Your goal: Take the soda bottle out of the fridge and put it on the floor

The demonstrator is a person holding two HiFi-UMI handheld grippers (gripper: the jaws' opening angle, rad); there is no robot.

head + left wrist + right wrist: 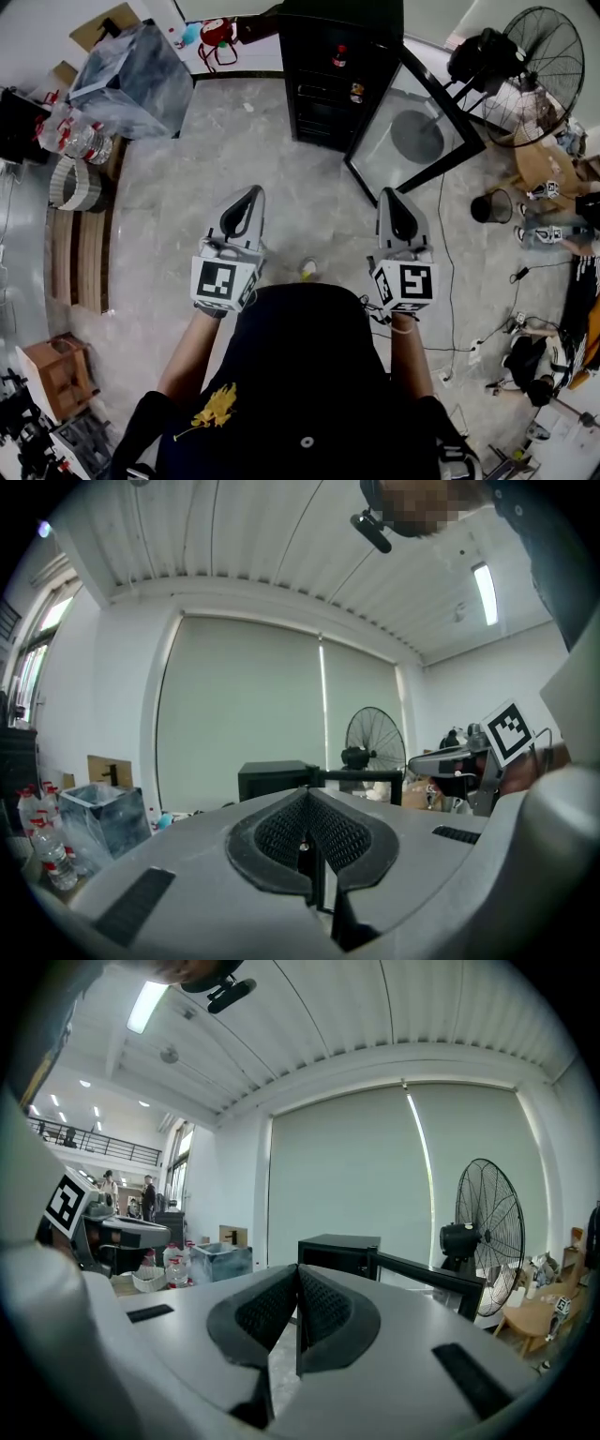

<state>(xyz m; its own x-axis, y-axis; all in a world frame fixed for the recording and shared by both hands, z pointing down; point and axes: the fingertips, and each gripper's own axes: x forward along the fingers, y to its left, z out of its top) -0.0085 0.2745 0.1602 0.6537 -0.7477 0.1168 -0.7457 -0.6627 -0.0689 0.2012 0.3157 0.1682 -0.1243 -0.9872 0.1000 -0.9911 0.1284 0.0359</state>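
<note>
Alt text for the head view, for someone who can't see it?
From above, a person points the left tool and right tool, both shut and empty, at a black fridge with its glass door open and a soda bottle inside.

The fridge (319, 103) is black, the floor (281, 178) mottled grey. The left gripper (253, 192) and right gripper (389, 195) are grey, with black-and-white square markers.

Black fridge (314, 42) at top centre, glass door (412, 136) swung open to its right. Soda bottle (339, 56) upright on an upper shelf. Left gripper (251, 195) and right gripper (390, 195) side by side over the concrete floor (281, 178) — both empty, well short of the fridge.
</note>
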